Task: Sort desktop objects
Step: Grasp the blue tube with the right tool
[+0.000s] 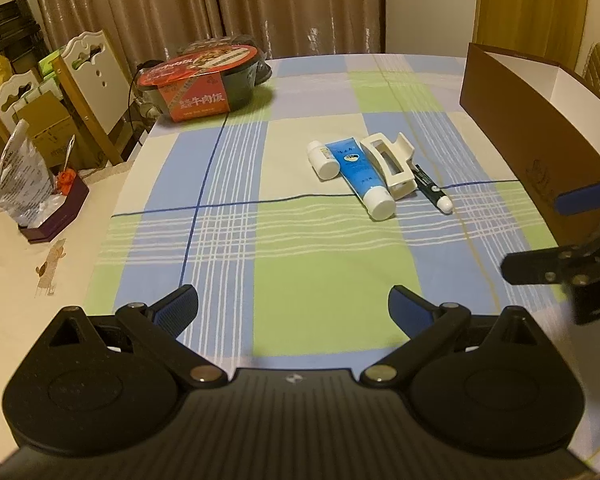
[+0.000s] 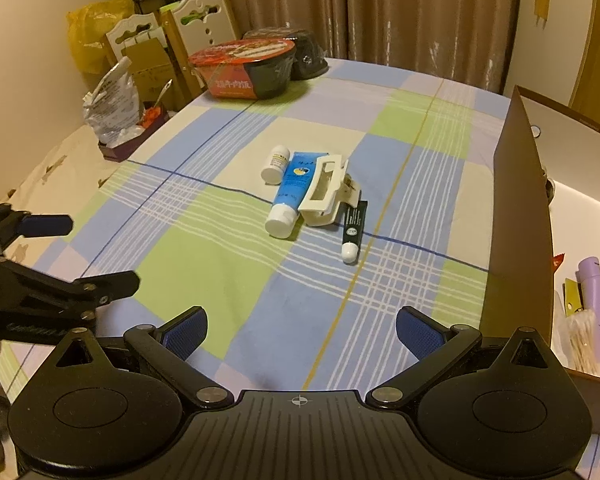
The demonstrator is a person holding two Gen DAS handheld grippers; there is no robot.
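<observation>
Checked tablecloth (image 1: 300, 280) covers the table; brown curtains (image 1: 292, 4) hang behind. Left gripper (image 1: 293, 310) and right gripper (image 2: 302, 330) both spread wide, empty. Small white bottle (image 2: 275, 164), blue tube (image 2: 292, 194), white hair clip (image 2: 326, 190) and dark tube (image 2: 352, 228) lie clustered mid-table, near the brown box (image 2: 520, 216).

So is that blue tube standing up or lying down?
Lying down. The blue tube rests flat on the tablecloth, white cap toward the camera, beside the hair clip.

Brown curtains (image 1: 220, 4) hang behind the worktop (image 1: 300, 248) with its checked cloth, white carved chair backs (image 1: 94, 76) at its left, cream wall (image 2: 28, 52) beyond, under warm light.
</observation>
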